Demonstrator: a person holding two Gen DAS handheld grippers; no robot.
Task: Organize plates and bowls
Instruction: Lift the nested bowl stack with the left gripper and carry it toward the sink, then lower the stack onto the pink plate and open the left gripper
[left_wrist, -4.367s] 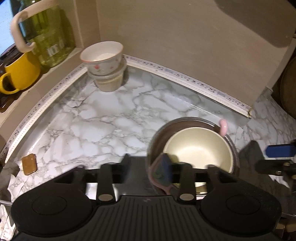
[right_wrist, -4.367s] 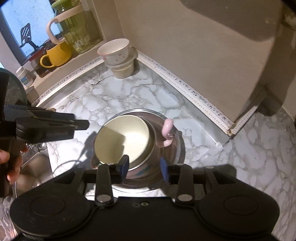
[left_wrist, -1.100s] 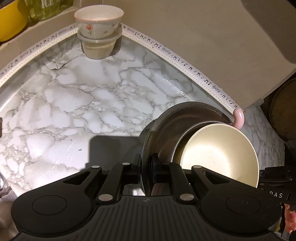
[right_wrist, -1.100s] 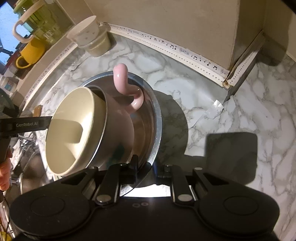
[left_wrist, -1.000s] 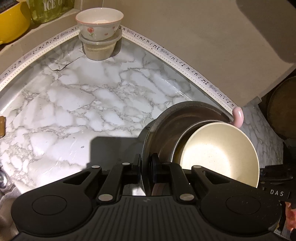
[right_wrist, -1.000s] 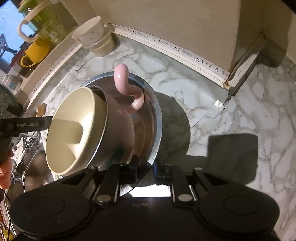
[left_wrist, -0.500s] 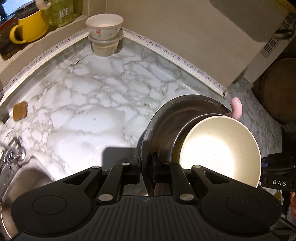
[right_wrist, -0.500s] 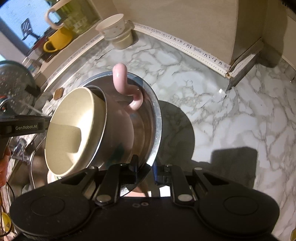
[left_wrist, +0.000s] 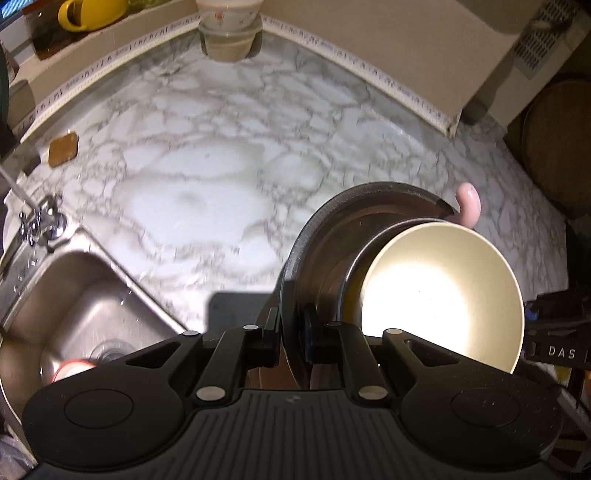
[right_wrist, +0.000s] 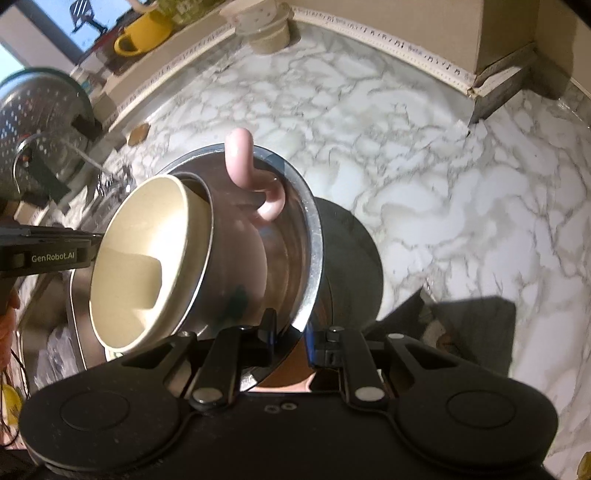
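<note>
A wide steel bowl (left_wrist: 325, 236) hangs tilted in the air above the marble counter (left_wrist: 207, 177), with a pink cup (right_wrist: 251, 254) nested in it; the cup has a cream inside (left_wrist: 439, 299) and a pink handle (right_wrist: 242, 162). My left gripper (left_wrist: 290, 332) is shut on the steel bowl's rim on one side. My right gripper (right_wrist: 291, 332) is shut on the steel bowl (right_wrist: 310, 236) at the opposite rim. A flowered bowl stacked on a beige tub (left_wrist: 231, 22) stands in the far corner.
A steel sink (left_wrist: 74, 291) with a tap (left_wrist: 40, 218) lies at the lower left, a red-and-white item in its basin. A brown sponge (left_wrist: 63, 149) lies on the counter. A yellow mug (right_wrist: 142, 33) sits on the sill, a steel colander (right_wrist: 33, 122) at the left.
Both grippers have carried the bowl with the cup back from the far corner; the sink has come into the left wrist view. The grips have not changed.
</note>
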